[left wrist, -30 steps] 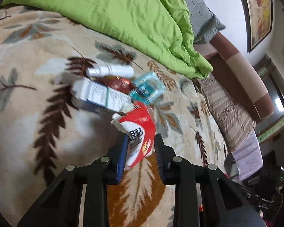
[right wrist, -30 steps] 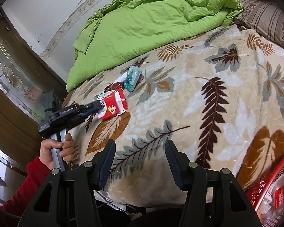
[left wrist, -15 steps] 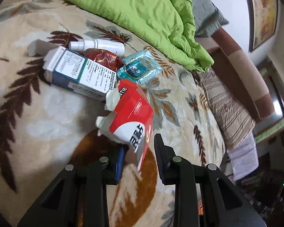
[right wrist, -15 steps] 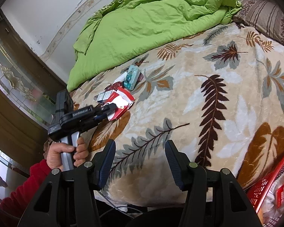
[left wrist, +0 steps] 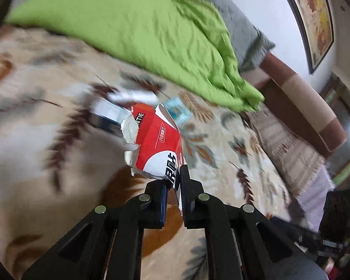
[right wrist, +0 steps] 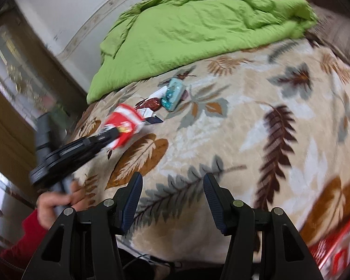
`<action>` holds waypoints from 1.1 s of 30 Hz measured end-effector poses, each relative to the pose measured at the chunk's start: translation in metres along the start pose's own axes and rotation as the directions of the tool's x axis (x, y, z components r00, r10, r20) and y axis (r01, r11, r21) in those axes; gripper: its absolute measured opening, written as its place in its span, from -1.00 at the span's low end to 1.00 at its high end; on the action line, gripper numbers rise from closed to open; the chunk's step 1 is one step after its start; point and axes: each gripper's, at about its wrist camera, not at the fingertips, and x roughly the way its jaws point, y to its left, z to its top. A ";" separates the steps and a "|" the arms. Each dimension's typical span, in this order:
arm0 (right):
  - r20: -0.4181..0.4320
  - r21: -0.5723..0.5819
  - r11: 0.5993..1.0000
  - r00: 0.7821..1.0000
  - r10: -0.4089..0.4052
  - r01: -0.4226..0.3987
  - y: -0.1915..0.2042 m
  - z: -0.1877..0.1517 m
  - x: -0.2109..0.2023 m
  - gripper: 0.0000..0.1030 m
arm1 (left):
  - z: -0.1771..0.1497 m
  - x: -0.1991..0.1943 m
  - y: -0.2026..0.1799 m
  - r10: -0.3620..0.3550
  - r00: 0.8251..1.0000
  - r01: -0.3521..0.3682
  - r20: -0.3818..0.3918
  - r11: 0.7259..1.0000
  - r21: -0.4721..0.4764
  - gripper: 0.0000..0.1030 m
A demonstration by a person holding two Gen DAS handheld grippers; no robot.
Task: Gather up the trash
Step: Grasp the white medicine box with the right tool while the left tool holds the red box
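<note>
A torn red and white carton (left wrist: pixel 156 140) hangs just above the leaf-patterned blanket (left wrist: pixel 46 163), and my left gripper (left wrist: pixel 173 179) is shut on its lower edge. The right wrist view shows the same carton (right wrist: pixel 123 123) raised at the left gripper (right wrist: pixel 109 135), which a hand in a red sleeve holds. Behind it on the blanket lie a blue and white box (left wrist: pixel 105 114), a white tube (left wrist: pixel 133 96), a teal packet (right wrist: pixel 173 93) and a dark red wrapper (right wrist: pixel 152 103). My right gripper (right wrist: pixel 172 182) hovers open over the blanket's near edge with nothing between its fingers.
A crumpled green duvet (right wrist: pixel 186 30) covers the far part of the bed. A red basket (right wrist: pixel 338 245) holding packaging shows at the lower right of the right wrist view. A brown headboard (left wrist: pixel 303 98) and striped pillow (left wrist: pixel 284 140) lie to the right.
My left gripper has squeezed tighter on the red carton and lifted it off the blanket, away from the other litter. The right gripper has hardly moved.
</note>
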 end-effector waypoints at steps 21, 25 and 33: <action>-0.188 -0.363 0.927 0.982 0.023 -0.091 0.102 0.129 0.216 0.14 | 0.005 -0.039 0.060 0.377 0.912 -0.380 0.160 0.925 -0.007 -0.81; -0.224 -0.321 0.942 0.974 0.030 -0.102 0.097 0.133 0.236 0.19 | 0.006 -0.040 0.060 0.364 0.916 -0.369 0.167 0.929 -0.001 -0.81; -0.280 -0.449 0.881 0.960 0.020 -0.149 0.118 0.123 0.242 0.39 | 0.009 -0.032 0.062 0.351 0.926 -0.354 0.142 0.935 -0.004 -0.81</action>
